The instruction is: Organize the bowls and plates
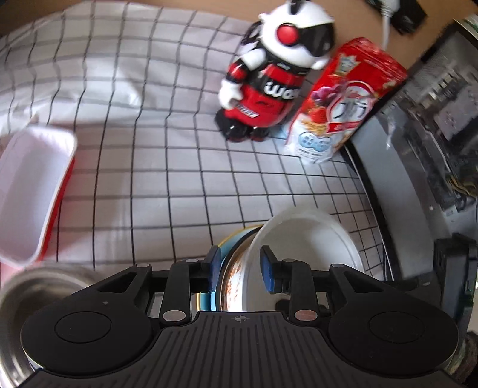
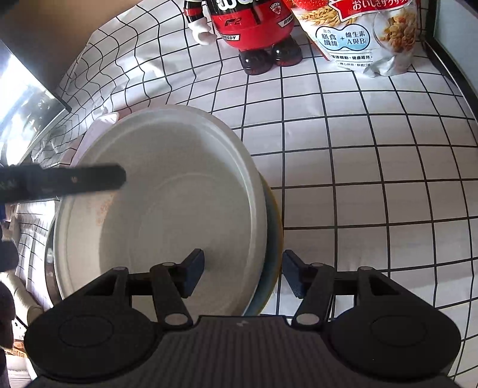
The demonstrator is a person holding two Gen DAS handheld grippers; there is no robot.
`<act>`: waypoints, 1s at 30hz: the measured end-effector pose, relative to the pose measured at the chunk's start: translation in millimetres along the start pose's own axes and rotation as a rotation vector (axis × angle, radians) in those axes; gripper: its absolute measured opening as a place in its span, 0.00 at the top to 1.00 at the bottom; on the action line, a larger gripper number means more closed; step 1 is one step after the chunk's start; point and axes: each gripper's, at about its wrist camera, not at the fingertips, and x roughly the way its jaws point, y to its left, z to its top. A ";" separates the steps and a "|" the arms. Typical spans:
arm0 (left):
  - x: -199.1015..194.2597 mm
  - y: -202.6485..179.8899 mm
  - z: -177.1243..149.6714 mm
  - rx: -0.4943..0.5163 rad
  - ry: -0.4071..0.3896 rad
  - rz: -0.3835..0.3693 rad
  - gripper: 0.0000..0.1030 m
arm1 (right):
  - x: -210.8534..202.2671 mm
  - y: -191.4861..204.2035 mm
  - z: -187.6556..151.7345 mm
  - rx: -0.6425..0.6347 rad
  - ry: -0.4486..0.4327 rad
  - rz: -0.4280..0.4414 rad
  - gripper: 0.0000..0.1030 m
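A white bowl sits nested in a blue bowl with a yellow rim, both tilted. My left gripper straddles their rims, one pad outside the blue bowl, one inside the white bowl; the jaws look part closed around them. My right gripper is open, its left pad inside the white bowl, its right pad outside the blue rim. The left gripper's finger shows as a dark bar over the white bowl's far rim.
A red and white rectangular tray stands at the left, a steel bowl below it. A red robot figure and a cereal bag stand at the back on the checked cloth. A dark appliance lies right.
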 end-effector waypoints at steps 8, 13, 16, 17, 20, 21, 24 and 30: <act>24.5 -3.6 -9.2 0.108 0.123 0.113 0.63 | 2.5 -6.9 -2.3 0.011 -0.005 0.024 0.41; 43.9 4.3 -15.9 0.066 0.204 0.128 0.64 | 5.0 -7.2 -6.2 0.021 0.013 0.054 0.41; 45.1 5.0 -18.2 0.055 0.210 0.134 0.64 | 7.8 -6.4 -7.2 0.037 0.028 0.078 0.41; 45.0 5.3 -17.8 0.047 0.215 0.129 0.65 | 9.8 -6.1 -7.8 0.048 0.039 0.098 0.41; 46.4 3.7 -18.8 0.018 0.240 0.085 0.60 | 13.3 -0.2 -11.8 0.047 0.056 0.114 0.40; 46.1 2.1 -20.2 0.018 0.245 0.083 0.56 | 12.3 1.2 -12.9 0.047 0.059 0.115 0.40; 42.4 -2.6 -24.2 0.023 0.242 0.101 0.55 | 12.3 1.8 -15.2 0.051 0.079 0.132 0.40; 31.4 -5.8 -30.3 0.008 0.244 0.118 0.54 | 11.0 6.3 -25.4 0.054 0.118 0.168 0.40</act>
